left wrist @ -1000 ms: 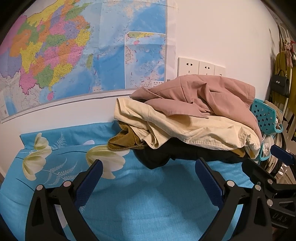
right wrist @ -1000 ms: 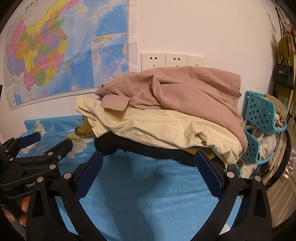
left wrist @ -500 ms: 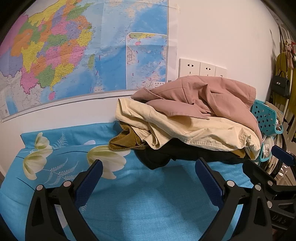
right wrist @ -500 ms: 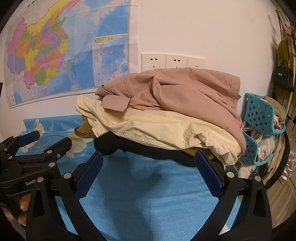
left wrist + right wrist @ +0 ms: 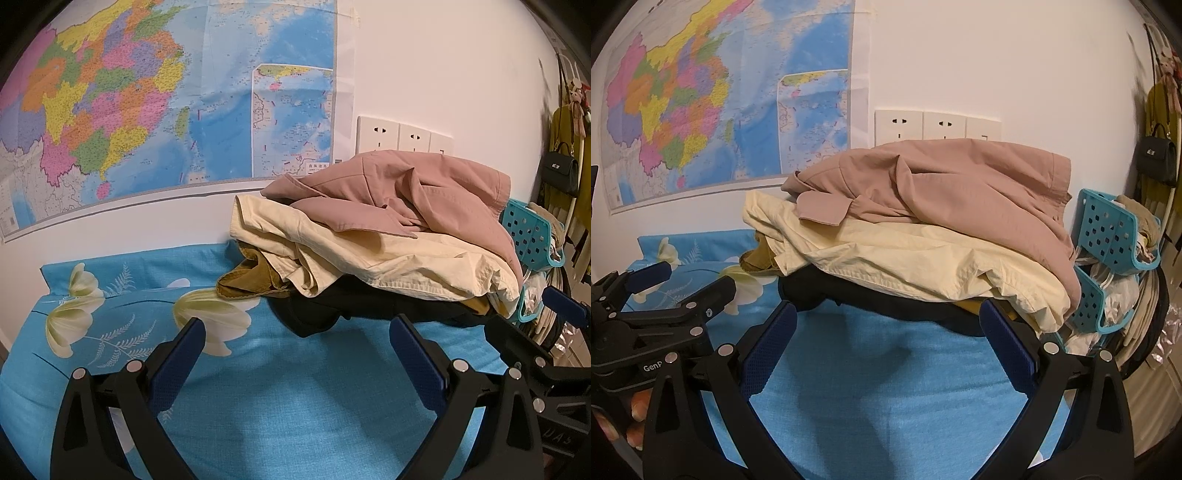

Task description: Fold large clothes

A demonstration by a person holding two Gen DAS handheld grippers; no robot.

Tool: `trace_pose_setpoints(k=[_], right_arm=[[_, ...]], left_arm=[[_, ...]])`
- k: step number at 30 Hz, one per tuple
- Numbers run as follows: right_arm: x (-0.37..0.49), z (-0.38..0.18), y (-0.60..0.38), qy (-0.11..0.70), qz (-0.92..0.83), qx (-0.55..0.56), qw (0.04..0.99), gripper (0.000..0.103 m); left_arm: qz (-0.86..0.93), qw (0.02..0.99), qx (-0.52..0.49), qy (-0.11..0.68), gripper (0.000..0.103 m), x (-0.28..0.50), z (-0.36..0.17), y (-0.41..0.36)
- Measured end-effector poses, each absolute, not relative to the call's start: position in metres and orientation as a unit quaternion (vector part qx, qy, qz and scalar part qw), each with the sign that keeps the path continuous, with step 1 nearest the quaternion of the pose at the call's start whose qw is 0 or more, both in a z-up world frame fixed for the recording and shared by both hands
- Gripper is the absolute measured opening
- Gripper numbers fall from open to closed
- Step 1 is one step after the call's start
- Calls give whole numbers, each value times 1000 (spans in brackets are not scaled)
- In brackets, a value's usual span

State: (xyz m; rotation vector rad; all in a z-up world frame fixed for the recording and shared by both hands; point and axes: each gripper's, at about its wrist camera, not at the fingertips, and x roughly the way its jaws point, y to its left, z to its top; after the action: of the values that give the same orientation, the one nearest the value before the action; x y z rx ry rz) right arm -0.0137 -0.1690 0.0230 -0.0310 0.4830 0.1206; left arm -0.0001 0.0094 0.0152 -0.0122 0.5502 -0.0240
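Note:
A heap of clothes lies on the blue flowered bed sheet (image 5: 295,406) against the wall. On top is a dusty pink garment (image 5: 399,192) (image 5: 942,192), under it a cream one (image 5: 332,251) (image 5: 905,258), then a mustard piece (image 5: 251,280) and a black one (image 5: 332,310) (image 5: 849,291) at the bottom. My left gripper (image 5: 295,332) is open, just short of the heap's front edge. My right gripper (image 5: 886,317) is open too, its fingertips close to the black garment. Neither holds anything. The left gripper (image 5: 661,295) also shows at the left of the right wrist view.
A large map (image 5: 147,110) and wall sockets (image 5: 934,123) are on the white wall behind the heap. Turquoise perforated baskets (image 5: 1108,236) with more cloth stand to the right. A black handbag (image 5: 1156,158) and garments hang at the far right.
Both grippers have crept slightly closer to the heap. The clothes have not moved and both grippers stay open.

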Motion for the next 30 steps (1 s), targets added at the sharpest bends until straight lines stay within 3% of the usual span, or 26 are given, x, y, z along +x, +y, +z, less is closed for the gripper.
trace_pose_setpoints(k=[30], right_arm=[[24, 43, -166, 210, 75, -65, 973, 98]], left_arm=[[-18, 958, -16, 285, 96, 38, 18, 14]])
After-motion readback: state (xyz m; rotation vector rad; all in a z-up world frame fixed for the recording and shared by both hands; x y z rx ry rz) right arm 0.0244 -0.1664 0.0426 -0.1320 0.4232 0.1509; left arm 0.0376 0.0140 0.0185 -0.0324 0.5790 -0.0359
